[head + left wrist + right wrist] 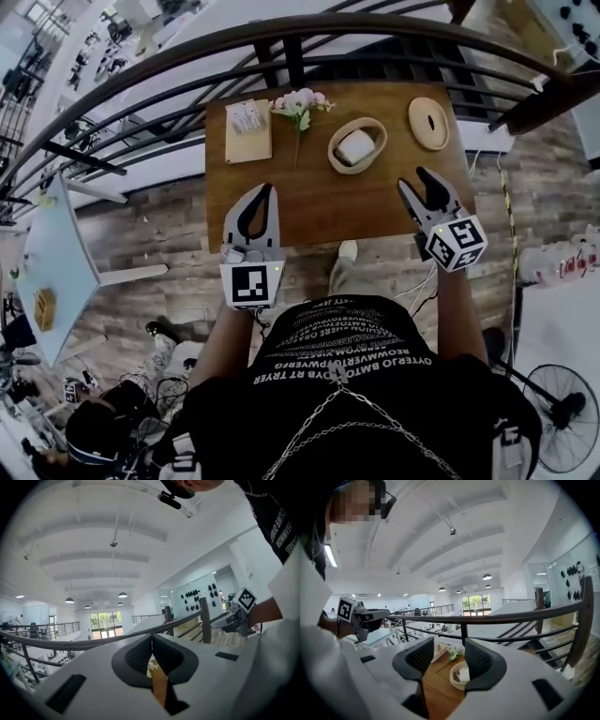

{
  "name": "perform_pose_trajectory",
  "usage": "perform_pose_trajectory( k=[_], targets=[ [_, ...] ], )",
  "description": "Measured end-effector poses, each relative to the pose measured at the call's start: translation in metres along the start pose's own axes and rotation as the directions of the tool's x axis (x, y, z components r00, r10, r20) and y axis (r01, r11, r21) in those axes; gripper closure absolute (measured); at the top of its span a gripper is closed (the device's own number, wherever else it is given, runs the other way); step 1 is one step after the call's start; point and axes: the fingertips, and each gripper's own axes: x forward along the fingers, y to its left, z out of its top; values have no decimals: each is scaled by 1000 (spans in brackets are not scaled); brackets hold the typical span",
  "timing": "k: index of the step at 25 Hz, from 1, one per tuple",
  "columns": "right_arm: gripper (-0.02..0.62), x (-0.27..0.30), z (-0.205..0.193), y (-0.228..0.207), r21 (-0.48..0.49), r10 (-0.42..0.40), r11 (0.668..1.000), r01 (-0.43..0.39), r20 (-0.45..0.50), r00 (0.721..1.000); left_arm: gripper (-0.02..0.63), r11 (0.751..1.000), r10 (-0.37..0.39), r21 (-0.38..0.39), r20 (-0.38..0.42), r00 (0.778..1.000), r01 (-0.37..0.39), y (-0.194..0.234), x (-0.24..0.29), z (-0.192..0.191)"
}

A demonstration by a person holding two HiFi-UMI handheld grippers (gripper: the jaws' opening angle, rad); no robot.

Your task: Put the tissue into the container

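An oval wooden container point(356, 145) stands at the middle back of the wooden table point(309, 202), and a white tissue point(355, 147) lies inside it. In the right gripper view the container point(454, 679) with the tissue point(464, 673) shows between the jaws, well ahead of them. My right gripper point(415, 180) hovers over the table's right front with its jaws apart and nothing between them. Held over the left front, my left gripper point(271, 189) has its tips touching and holds nothing. Both grippers are well short of the container.
A round wooden lid point(428, 123) lies at the back right. A sprig of pale flowers point(300, 105) lies left of the container, and a light wooden board point(247, 131) with small white items sits at the back left. A dark railing point(281, 37) curves behind the table.
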Motion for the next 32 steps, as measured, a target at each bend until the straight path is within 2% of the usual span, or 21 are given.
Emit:
perform_pose_trajectory(
  k=[3,7,10,13,16,19,22,24,28,29,30,32],
  targets=[
    [391,47,-7,-17,21,41,999,-40,-49,998,577,1000,11,5,-16,1000,-11,13,27,-5],
    [387,93,-42,-62,65,100,994,-91,-155,983,577,999,43,2,-58,997,-43,1,56,-11],
    [375,131,-76,-85,118,166,983,-139,-253,953,577,997,75,-1,-95,993,-75,-2,70,-18],
    [343,169,-113,-99,188,234,966,-175,-358,904,577,993,120,-5,-125,985,-121,3,75,-22],
    [316,206,-155,-109,264,296,946,-189,-459,838,577,987,156,-5,-162,974,-158,8,76,-33],
    [303,235,-195,-116,273,317,943,-188,-571,757,577,983,182,-1,-198,963,-186,10,75,-44],
    [256,259,-234,-121,280,323,944,-173,-683,656,577,981,190,-2,-233,954,-196,11,75,-53],
    [249,268,-251,-121,265,314,949,-170,-747,586,577,981,186,3,-258,948,-192,12,74,-61],
    [249,267,-278,-112,174,260,956,-235,-874,411,577,980,190,-1,-289,938,-199,11,69,-70],
    [249,267,-283,-111,158,242,959,-236,-890,387,577,980,189,0,-294,937,-198,9,68,-71],
    [249,268,-286,-111,145,226,962,-232,-898,378,577,981,186,0,-299,936,-195,7,66,-72],
    [244,269,-289,-113,117,197,968,-221,-902,385,577,983,176,0,-300,937,-185,2,64,-73]
  ],
)
